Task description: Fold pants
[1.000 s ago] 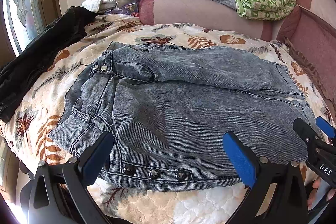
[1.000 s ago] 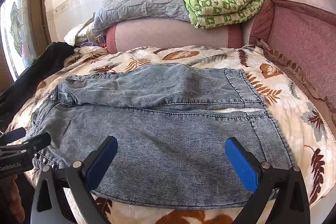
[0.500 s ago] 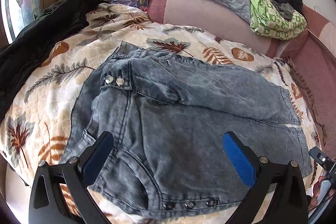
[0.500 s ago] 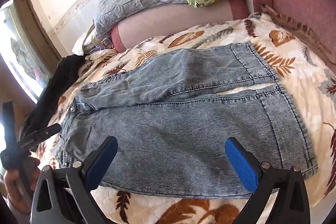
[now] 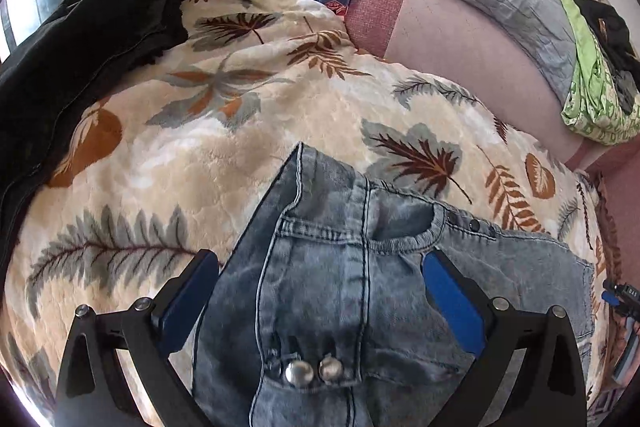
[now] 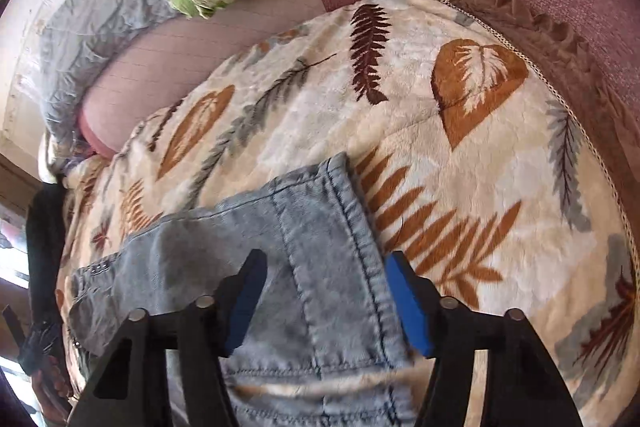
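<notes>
In the left wrist view, your left tongs (image 5: pixel 320 291) are spread wide, not clenched, straddling the waistband end of the faded, acid-washed blue denim pants (image 5: pixel 344 283). The two metal snap buttons (image 5: pixel 314 371) lie between the fingers, close to the camera, and a row of small rivets (image 5: pixel 472 225) runs just beyond the blue-padded finger (image 5: pixel 452 303) on the right. The denim lies on the cream fleece blanket printed with brown and grey leaves (image 5: pixel 224 155), with a black garment (image 5: pixel 68 59) heaped well off to the left.

In the right wrist view, your right tongs (image 6: pixel 324 299) are likewise released, set over the stitched hem of the far leg (image 6: pixel 332 227). That hem's edge sits just inside the blue pad (image 6: pixel 408 307) on the right, and bare blanket shows beyond it.

You appear to be lining up both grips for the first lengthwise fold. Next, lower each pair until the pads bracket only the far leg's edge, close firmly, then carry waist and hem together so the cloth comes over evenly.
</notes>
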Motion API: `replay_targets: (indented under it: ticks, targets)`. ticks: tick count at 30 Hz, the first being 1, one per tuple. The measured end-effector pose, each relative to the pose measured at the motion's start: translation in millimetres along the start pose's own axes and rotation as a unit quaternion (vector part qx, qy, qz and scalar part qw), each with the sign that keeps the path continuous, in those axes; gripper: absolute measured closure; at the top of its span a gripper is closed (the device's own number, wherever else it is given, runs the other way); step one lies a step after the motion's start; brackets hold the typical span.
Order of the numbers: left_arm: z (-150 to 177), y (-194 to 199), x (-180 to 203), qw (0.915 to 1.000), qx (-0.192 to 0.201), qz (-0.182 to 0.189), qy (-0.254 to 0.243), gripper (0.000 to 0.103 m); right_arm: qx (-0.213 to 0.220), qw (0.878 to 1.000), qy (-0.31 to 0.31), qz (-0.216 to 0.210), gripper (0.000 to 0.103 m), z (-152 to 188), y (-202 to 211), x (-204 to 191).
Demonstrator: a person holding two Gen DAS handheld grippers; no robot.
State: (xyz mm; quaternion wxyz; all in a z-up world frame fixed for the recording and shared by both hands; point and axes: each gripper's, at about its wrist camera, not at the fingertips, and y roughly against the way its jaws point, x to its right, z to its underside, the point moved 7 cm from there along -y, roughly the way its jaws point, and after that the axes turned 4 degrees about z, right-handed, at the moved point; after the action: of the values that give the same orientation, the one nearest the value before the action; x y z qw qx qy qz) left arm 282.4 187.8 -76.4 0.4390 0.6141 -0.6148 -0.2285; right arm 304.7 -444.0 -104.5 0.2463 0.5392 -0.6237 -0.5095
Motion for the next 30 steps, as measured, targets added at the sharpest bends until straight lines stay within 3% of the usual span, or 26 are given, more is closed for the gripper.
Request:
replay_targets:
  ticks: [5,7,9,14,16,17,18,19,20,23,26,30]
  targets:
    - [-24.2,-28.7,0.9,0.9998,-0.011,0.016,0.004,0.002,0.003,1.000,-0.002,0.015,0.041,-32.8,-32.6,-6.0]
    - [-30.2,-36.7,1.5,0.9994,-0.015,0.029,0.012,0.009,-0.004,1.000,0.006,0.016,0.041,-35.3,-44.2,-12.1]
    - [-34.0,-47.0,0.7,0.9991,-0.026,0.031,0.013,0.027,-0.013,0.999,0.025,0.021,0.041,-34.6,-54.2,-18.9]
    - [-39.0,-68.6,-8.7,0.9983,-0.039,0.026,0.034,0.034,-0.015,0.999,0.033,0.027,0.041,-37.6,-63.9,-21.4]
    - [-39.8,-75.5,-8.6,0.9976,-0.047,0.032,0.039,0.055,-0.016,0.998,0.044,0.030,0.043,-37.4,-64.7,-22.3]
    - [-40.4,-79.6,-7.3,0.9973,-0.054,0.031,0.038,0.072,-0.017,0.998,0.050,0.034,0.048,-37.5,-64.8,-22.0]
    - [-40.8,-84.4,-6.5,0.9972,-0.062,0.024,0.035,0.082,-0.018,0.998,0.054,0.039,0.055,-37.7,-64.5,-21.8]
    - [-41.2,-89.4,-6.1,0.9970,-0.069,0.013,0.032,0.083,-0.019,0.997,0.060,0.044,0.059,-37.8,-63.8,-21.6]
    - [-41.8,-94.1,-5.7,0.9967,-0.075,0.005,0.029,0.084,-0.020,0.996,0.066,0.052,0.069,-38.7,-63.9,-22.3]
    - [-48.3,-98.0,-5.5,0.9962,-0.081,-0.027,0.017,0.100,-0.018,0.995,0.082,0.058,0.080,-40.7,-59.7,-27.8]
    - [-53.2,-91.4,-2.4,0.9964,-0.077,-0.037,-0.005,0.101,-0.009,0.994,0.088,0.066,0.083,-44.4,-55.6,-33.5]
    - [-61.3,-70.5,-0.8,0.9989,-0.039,-0.027,-0.006,0.101,0.007,0.995,0.084,0.061,0.083,-48.6,-47.0,-35.4]
